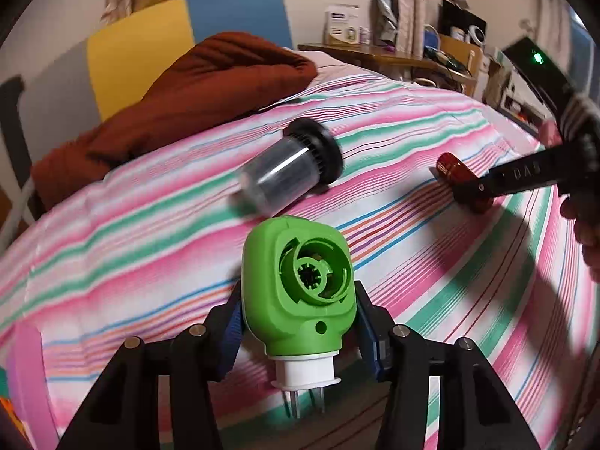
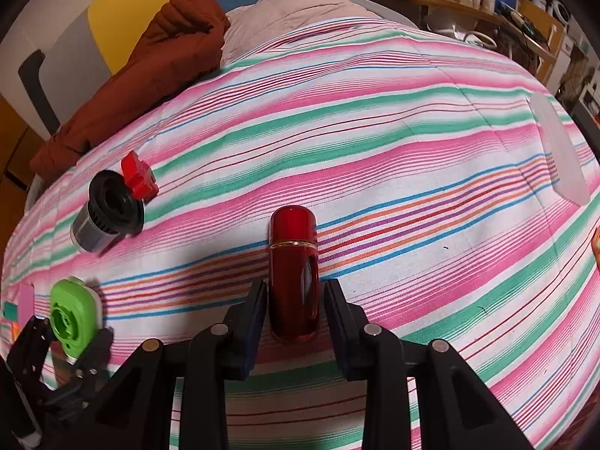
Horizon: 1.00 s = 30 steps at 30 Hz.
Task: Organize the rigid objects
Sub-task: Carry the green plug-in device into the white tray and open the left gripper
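The left tool (image 1: 298,322) has the green plug-in device (image 1: 298,285) between its blue pads, which sit at the device's two flanks with its round socket face turned up toward the camera and its white collar and metal prongs pointing back toward the tool's base. The pads look to be at or just off the green sides; I judge the grip as closing on it rather than firm, since the fit on the right pad is hard to read. Holding it by the broad flanks keeps the prongs clear of the striped bedspread (image 1: 131,247).

The right tool (image 2: 294,307) pinches the dark red bottle (image 2: 294,273) across its lower body, cap pointing away from the tool along the fingers. That lengthwise hold suits a smooth rounded thing: the pads meet its narrow sides and it cannot roll out sideways.

Ahead of the left tool, past the green device, lies the clear canister with a black ribbed cap (image 1: 290,172), on its side on the bed. From the right tool it is ahead and well off to the left, with a small red block (image 2: 138,176) touching its cap. Both are untouched, so I judge the sorting is not finished.
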### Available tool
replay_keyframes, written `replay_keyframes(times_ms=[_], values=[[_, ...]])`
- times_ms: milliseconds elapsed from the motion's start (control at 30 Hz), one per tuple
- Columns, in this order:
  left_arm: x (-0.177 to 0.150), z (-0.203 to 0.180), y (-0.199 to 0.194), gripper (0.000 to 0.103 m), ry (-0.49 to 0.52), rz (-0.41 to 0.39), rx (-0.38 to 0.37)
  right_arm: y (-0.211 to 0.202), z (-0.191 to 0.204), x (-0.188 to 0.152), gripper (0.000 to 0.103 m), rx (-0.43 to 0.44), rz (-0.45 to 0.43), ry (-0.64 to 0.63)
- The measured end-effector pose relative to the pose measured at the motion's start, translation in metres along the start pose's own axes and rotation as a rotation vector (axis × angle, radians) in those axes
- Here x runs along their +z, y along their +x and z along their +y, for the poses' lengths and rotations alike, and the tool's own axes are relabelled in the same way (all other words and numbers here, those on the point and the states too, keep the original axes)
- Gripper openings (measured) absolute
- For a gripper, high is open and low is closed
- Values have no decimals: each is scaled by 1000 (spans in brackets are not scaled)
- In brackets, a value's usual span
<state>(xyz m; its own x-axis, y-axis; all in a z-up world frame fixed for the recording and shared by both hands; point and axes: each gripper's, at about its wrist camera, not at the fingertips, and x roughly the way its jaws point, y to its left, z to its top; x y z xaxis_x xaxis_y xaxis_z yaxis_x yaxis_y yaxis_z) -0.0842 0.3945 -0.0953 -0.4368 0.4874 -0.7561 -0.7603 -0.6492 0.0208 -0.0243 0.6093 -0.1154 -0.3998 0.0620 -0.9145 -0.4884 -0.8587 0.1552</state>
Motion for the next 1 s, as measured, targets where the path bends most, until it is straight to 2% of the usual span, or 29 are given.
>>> replay_keyframes(times_ms=[200, 267, 300, 433, 567, 867, 1000], values=[[-6, 1, -5, 53, -10, -6, 26, 1, 9, -3, 31, -48, 0, -63], [-7, 2, -5, 53, -15, -8, 33, 1, 10, -4, 25, -64, -4, -70], [-9, 2, -8, 53, -19, -10, 39, -3, 7, -6, 25, -63, -6, -66], [-22, 4, -19, 53, -41, -18, 48, 1, 1, -1, 25, 17, -8, -16], [-34, 4, -29, 53, -51, -24, 52, -2, 9, -6, 25, 77, -6, -24], [-52, 4, -46, 52, -66, -34, 56, -7, 62, -25, 25, 74, -20, -158], [-59, 9, -56, 52, -105, -39, 53, -2, 73, -26, 25, 23, -32, -230]])
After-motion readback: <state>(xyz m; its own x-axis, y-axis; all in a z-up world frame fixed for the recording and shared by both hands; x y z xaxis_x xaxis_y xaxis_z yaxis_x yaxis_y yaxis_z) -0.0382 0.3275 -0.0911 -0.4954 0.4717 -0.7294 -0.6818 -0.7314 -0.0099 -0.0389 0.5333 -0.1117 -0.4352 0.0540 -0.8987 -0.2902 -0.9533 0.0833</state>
